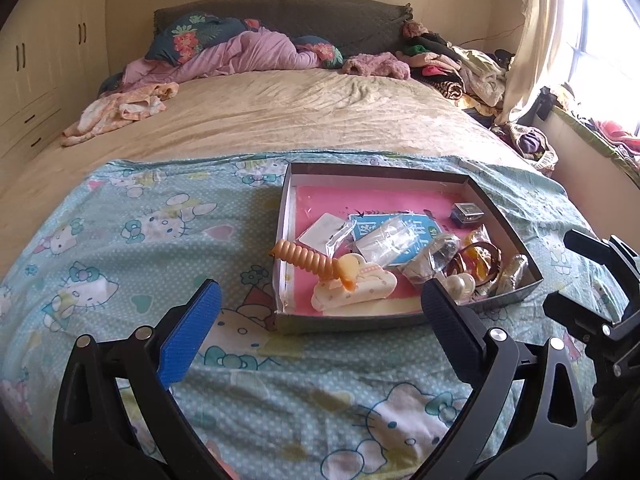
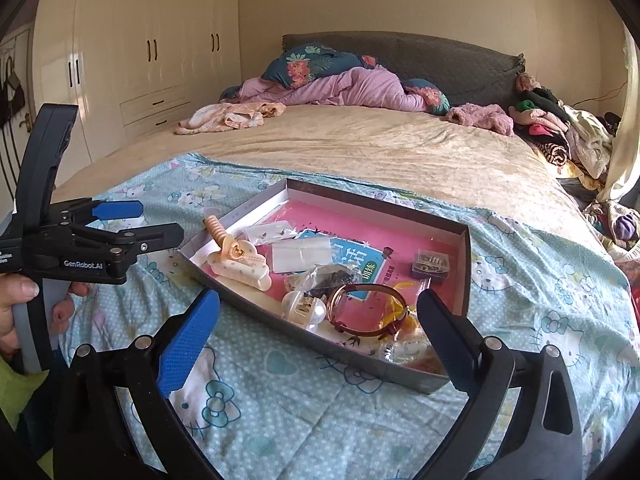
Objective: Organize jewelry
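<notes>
A shallow grey box with a pink lining lies on the Hello Kitty blanket; it also shows in the right wrist view. It holds a cream hair claw, an orange spiral tie, a brown bangle, plastic packets, a pearl clip and a small dark case. My left gripper is open and empty before the box's near edge. My right gripper is open and empty over the box's near right part.
The blanket covers the near end of a beige bed. Rumpled pink bedding and pillows lie at the headboard. A pile of clothes lies at the far right by a curtain. Wardrobes stand at the left.
</notes>
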